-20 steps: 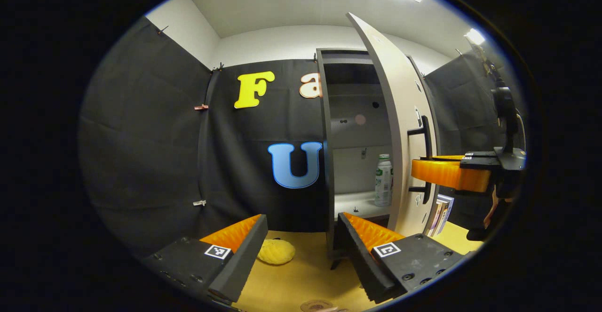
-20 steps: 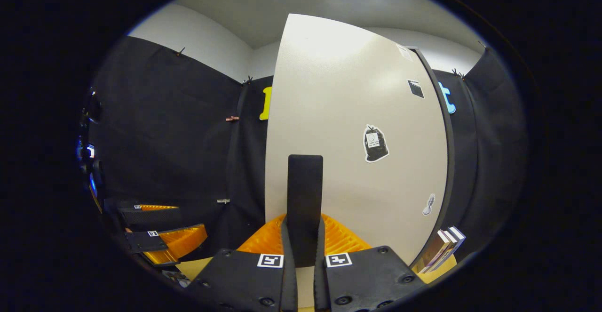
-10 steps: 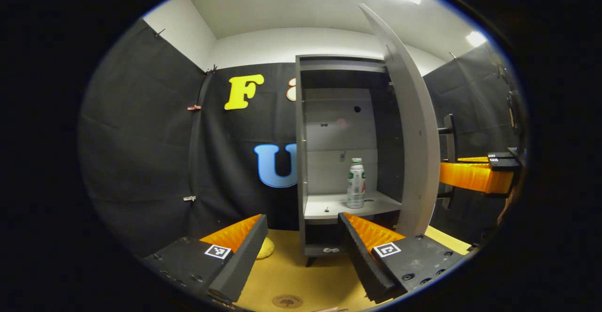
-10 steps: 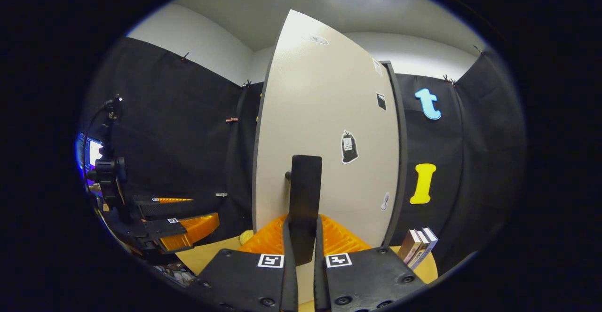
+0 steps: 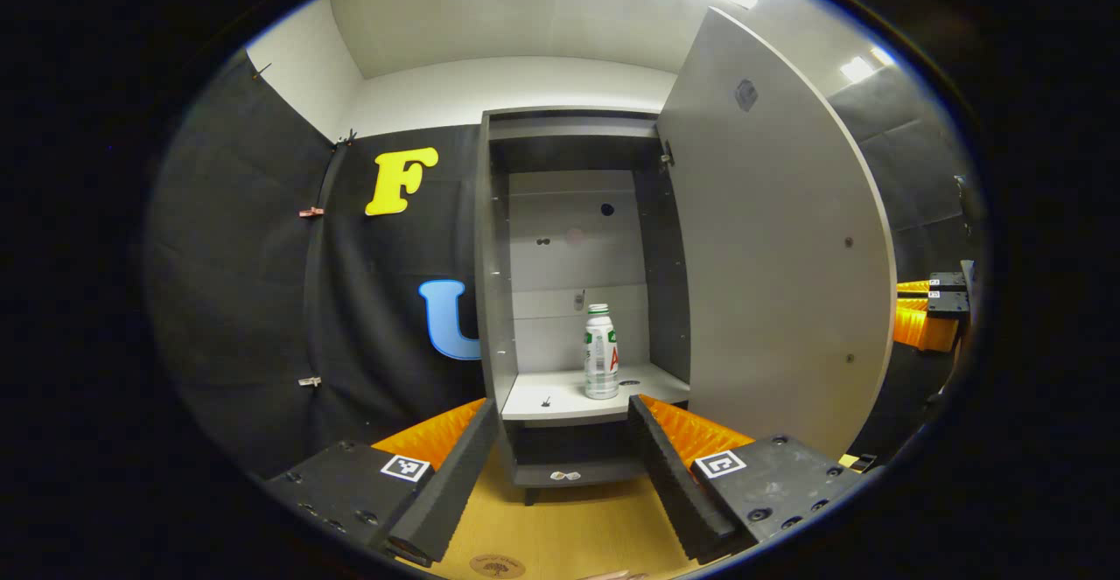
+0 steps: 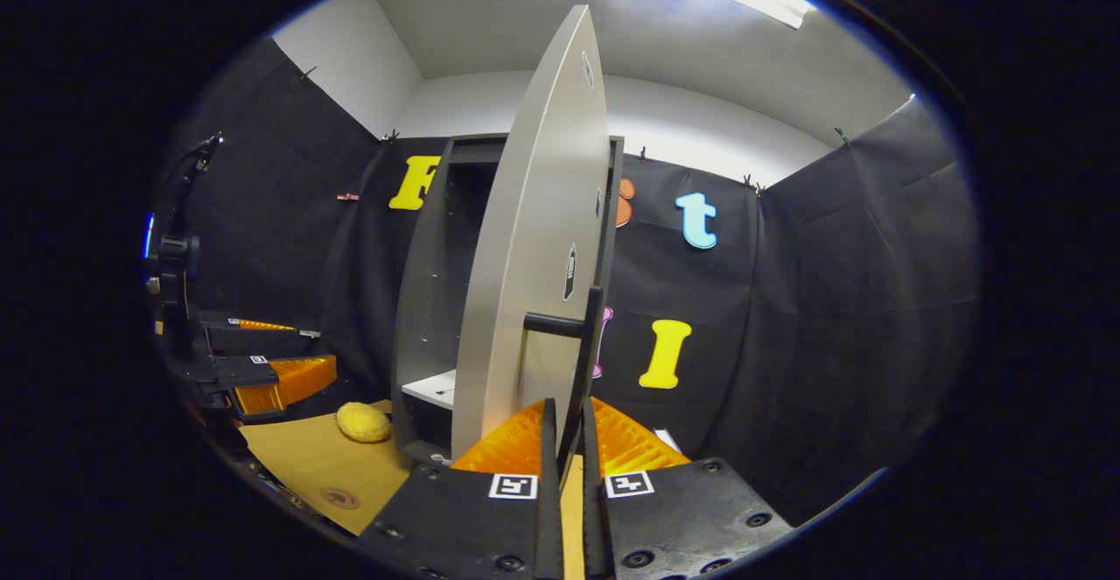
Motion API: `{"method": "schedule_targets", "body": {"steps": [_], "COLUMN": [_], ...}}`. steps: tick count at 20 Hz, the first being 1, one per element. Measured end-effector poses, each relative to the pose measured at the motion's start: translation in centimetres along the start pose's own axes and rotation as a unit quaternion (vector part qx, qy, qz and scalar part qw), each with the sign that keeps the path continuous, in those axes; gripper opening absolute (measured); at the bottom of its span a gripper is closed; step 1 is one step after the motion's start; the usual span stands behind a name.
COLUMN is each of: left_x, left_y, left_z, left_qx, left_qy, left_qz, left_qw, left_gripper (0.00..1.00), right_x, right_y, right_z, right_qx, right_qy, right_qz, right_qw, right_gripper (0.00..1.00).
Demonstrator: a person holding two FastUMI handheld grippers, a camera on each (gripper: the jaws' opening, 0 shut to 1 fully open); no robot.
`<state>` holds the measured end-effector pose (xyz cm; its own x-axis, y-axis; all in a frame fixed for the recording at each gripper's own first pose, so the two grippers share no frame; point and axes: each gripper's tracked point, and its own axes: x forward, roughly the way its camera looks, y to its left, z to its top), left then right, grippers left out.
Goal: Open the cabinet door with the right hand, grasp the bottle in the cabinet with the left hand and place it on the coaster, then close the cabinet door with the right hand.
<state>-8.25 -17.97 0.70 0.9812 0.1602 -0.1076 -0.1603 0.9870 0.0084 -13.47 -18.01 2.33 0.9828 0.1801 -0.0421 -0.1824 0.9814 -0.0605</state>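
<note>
right gripper (image 6: 564, 440) fingers clamp the door handle (image 6: 584, 361), holding the cabinet door (image 5: 779, 239) wide; left gripper (image 5: 560, 449) fingers spread, empty, aimed at the bottle (image 5: 600, 352)

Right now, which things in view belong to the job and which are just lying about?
Job: cabinet, its door swung open, door handle clamped in the right gripper, bottle on the shelf, coaster, open left gripper.

Lying about: yellow sponge on the table.

one cabinet (image 5: 494, 300), one bottle (image 5: 600, 352), one coaster (image 5: 496, 565), one sponge (image 6: 363, 422)
</note>
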Motion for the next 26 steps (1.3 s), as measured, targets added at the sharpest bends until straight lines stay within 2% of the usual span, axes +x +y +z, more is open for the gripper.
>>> {"method": "schedule_targets", "body": {"steps": [2,4,6,8,10,13,17,23,26], "left_x": [1.0,2.2,3.9,6.2,9.2,14.2,21.1,30.3,34.2], "left_y": [-1.0,-1.5,-1.8,-2.3,-2.4,-2.4,-3.1,-4.6,-5.4], "left_z": [0.1,-0.1,-0.2,0.0,0.2,0.4,-1.1,-3.5,-5.9], "left_qx": [0.001,0.002,0.0,0.0,0.009,0.02,-0.002,-0.004,-0.004], "left_qy": [-0.002,-0.001,-0.003,-0.007,-0.01,-0.021,-0.012,-0.003,0.02], "left_qz": [-0.012,-0.025,-0.04,-0.061,-0.075,-0.094,-0.13,-0.158,-0.163], "left_qw": [1.0,1.0,0.999,0.998,0.997,0.995,0.991,0.987,0.986], "left_gripper": [0.94,0.96,0.94,0.94,0.94,0.94,0.96,0.94,0.93], "right_x": [0.0,-0.2,-0.6,-1.0,-1.7,-3.1,-5.6,-8.6,-8.5], "right_y": [-1.1,-1.2,-1.4,-1.7,-2.1,-2.2,-2.8,-2.9,-1.8], "right_z": [-0.3,-0.1,0.4,0.8,1.0,0.9,1.7,2.5,2.7], "right_qx": [0.033,0.061,0.055,0.021,0.004,0.016,0.009,-0.018,-0.041], "right_qy": [0.007,0.007,-0.004,-0.011,-0.01,0.0,0.0,0.012,0.019], "right_qz": [-0.006,0.006,0.014,0.003,-0.02,-0.051,-0.121,-0.233,-0.265], "right_qw": [0.999,0.998,0.998,1.0,1.0,0.999,0.993,0.972,0.963], "right_gripper": [0.1,0.1,0.11,0.12,0.13,0.1,0.1,0.1,0.1]}}
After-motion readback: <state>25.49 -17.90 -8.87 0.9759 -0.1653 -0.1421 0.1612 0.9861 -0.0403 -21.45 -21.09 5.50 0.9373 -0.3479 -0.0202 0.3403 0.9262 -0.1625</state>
